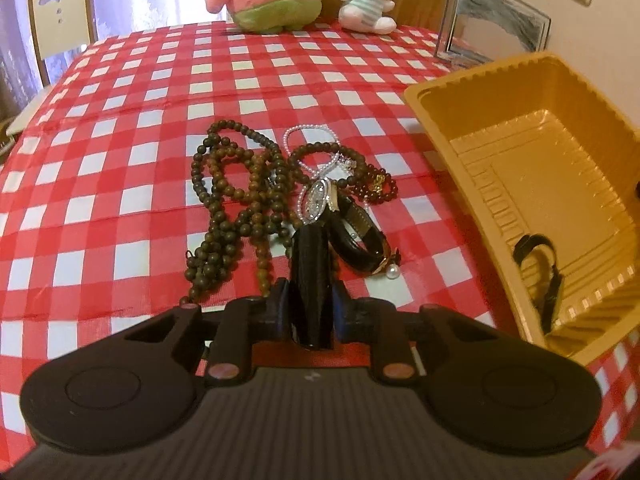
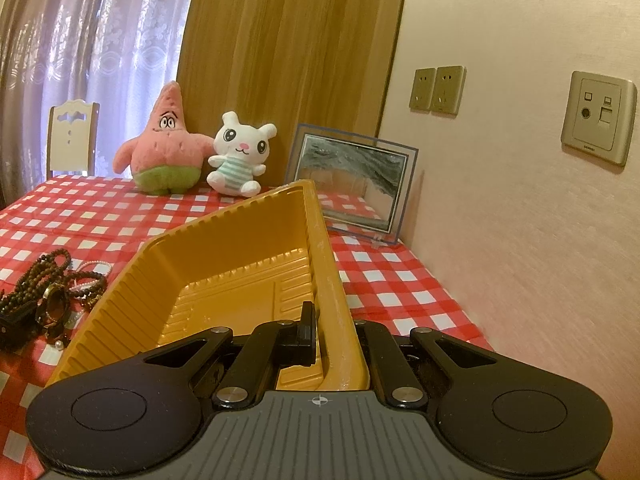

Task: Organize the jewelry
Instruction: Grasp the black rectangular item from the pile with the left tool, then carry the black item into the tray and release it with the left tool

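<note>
A pile of jewelry lies on the red checked tablecloth: brown bead necklaces (image 1: 228, 200), a pearl strand (image 1: 308, 136), a dark bead bracelet (image 1: 376, 184), a silver oval watch (image 1: 318, 200) and a black-strapped watch (image 1: 360, 240). My left gripper (image 1: 312, 236) points down at the pile, its fingers nearly together at the lower end of the silver watch. A yellow plastic tray (image 1: 416, 92) stands to the right, with no jewelry in it. My right gripper (image 2: 324, 316) is shut on the tray's (image 2: 328, 272) near wall, one finger (image 2: 306, 328) inside and the other hidden outside.
A pink star plush (image 2: 166, 152) and a white rabbit plush (image 2: 240, 156) sit at the table's far edge. A framed picture (image 2: 352, 184) leans on the wall to the right. A white chair (image 1: 60, 20) stands at the far left. The jewelry pile (image 2: 48, 292) shows left of the tray.
</note>
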`<control>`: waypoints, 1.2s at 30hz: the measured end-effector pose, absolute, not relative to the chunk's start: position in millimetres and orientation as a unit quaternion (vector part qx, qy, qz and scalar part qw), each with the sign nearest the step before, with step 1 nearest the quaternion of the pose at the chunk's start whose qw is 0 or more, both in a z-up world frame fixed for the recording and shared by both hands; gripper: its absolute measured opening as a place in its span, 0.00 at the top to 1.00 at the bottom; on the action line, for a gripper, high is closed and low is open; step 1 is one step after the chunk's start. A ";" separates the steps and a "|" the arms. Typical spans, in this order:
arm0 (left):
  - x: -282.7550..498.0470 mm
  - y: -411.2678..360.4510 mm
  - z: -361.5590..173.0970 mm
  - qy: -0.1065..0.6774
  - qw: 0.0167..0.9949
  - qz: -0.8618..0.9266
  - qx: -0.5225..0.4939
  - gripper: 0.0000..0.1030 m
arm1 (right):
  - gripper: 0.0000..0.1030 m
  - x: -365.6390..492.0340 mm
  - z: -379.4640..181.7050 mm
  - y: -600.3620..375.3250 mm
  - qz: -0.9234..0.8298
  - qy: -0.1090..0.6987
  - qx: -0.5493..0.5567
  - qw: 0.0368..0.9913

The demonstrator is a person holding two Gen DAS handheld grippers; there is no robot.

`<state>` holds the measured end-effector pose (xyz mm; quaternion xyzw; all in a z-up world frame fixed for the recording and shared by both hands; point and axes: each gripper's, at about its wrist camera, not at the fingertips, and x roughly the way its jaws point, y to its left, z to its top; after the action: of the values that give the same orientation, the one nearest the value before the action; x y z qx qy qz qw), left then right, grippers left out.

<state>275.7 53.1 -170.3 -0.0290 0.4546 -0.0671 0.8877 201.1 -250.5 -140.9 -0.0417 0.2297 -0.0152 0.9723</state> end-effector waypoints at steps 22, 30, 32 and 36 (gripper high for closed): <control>261.0 -21.5 -122.8 0.423 0.873 -0.221 -0.105 0.81 | 0.96 202.8 -137.1 -244.5 -0.009 0.227 -0.050 0.973; 272.7 -66.9 -147.9 0.448 0.842 -0.266 -0.142 0.81 | 0.96 203.3 -134.7 -242.0 -0.003 0.222 -0.054 0.974; 275.5 -72.9 -154.8 0.452 0.840 -0.264 -0.140 0.81 | 0.96 202.7 -134.4 -241.3 -0.002 0.221 -0.055 0.974; 276.6 -80.4 -159.7 0.456 0.837 -0.271 -0.133 0.81 | 0.96 202.8 -134.5 -241.0 -0.001 0.220 -0.055 0.974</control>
<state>276.6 -80.4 -159.7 -0.1333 0.4562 -0.2709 0.8371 202.8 -241.0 -134.5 -0.0554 0.2205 -0.0013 0.9738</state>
